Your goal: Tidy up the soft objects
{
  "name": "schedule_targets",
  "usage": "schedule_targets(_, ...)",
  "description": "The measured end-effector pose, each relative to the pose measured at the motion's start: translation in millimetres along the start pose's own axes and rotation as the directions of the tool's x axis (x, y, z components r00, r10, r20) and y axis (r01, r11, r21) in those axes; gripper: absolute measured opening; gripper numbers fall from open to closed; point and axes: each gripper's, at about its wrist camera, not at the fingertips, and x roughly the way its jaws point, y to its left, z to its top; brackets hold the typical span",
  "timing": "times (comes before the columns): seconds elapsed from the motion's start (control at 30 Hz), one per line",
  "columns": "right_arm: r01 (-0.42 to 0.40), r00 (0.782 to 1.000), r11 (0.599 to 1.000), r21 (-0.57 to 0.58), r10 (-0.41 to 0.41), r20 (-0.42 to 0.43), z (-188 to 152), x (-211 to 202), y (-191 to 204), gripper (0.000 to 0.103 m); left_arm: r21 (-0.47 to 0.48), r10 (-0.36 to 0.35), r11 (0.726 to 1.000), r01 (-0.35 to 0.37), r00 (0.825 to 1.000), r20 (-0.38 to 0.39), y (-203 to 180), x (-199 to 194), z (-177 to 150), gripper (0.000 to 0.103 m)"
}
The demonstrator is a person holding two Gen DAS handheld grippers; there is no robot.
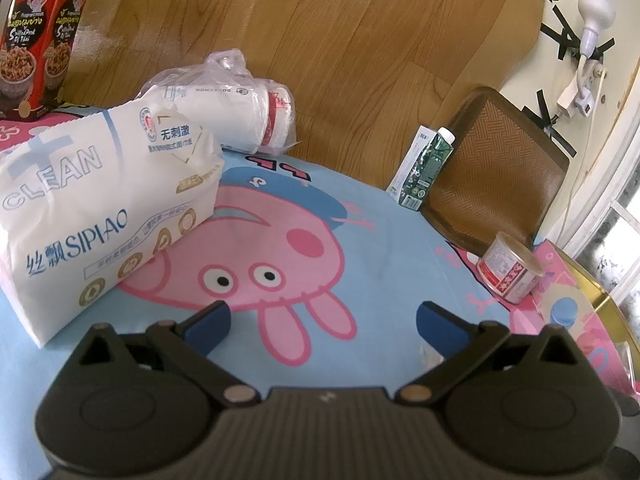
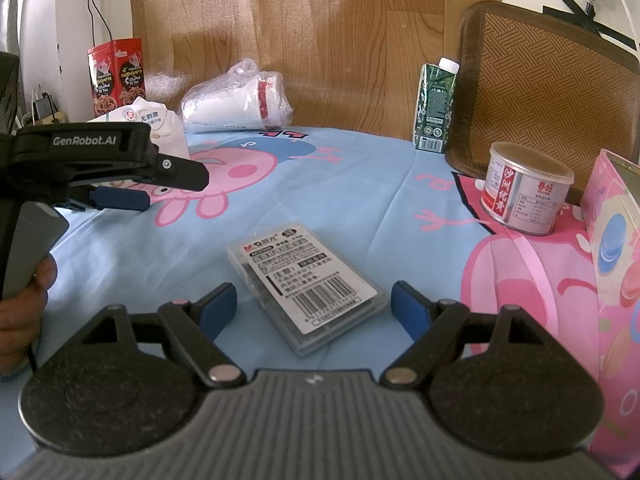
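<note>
hovering w/ both hand-held grippers spread wide, nothing in either: left hand-held gripper (image 1: 323,322) over the cartoon-pig cloth on the surface (image 1: 360,216), tissue pack (image 1: 100,196) just to its left, bagged paper cups (image 1: 236,112) behind; right hand-held gripper (image 2: 313,306) straddling a clear plastic case (image 2: 306,284).

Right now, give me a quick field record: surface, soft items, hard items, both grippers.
surface: cartoon tablecloth
soft items: tissue pack; bagged paper cups lying behind it
hard items: clear plastic case, tin can, green carton, red snack box
left gripper: open, empty, tissue pack to its left
right gripper: open, case lies between fingers, untouched
</note>
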Motion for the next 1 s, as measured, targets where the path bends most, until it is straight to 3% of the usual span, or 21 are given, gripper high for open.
schedule_targets(0.4,-0.006,1.000,1.000,-0.007,0.006,-0.002,0,0,0,0.086,0.000,0.001,1.000,-0.001,1.000,0.000,0,0,0,0.103)
schedule_targets(0.67,-0.026,1.000,0.998,-0.059,0.027,0.007,-13,-17,4,0.076,0.003,0.005,1.000,-0.005,1.000,0.000,-1,0,0,0.103)
schedule_targets(0.87,-0.049,0.998,0.997,-0.062,0.052,0.033,-33,-47,8,0.040,0.025,0.019,0.999,-0.019,1.000,-0.006,-4,2,-1,0.103)
schedule_targets(1.0,-0.067,0.997,0.997,-0.030,0.069,0.042,-41,-57,2,0.040,0.035,0.027,0.999,-0.027,1.000,-0.009,-5,3,-1,0.103)
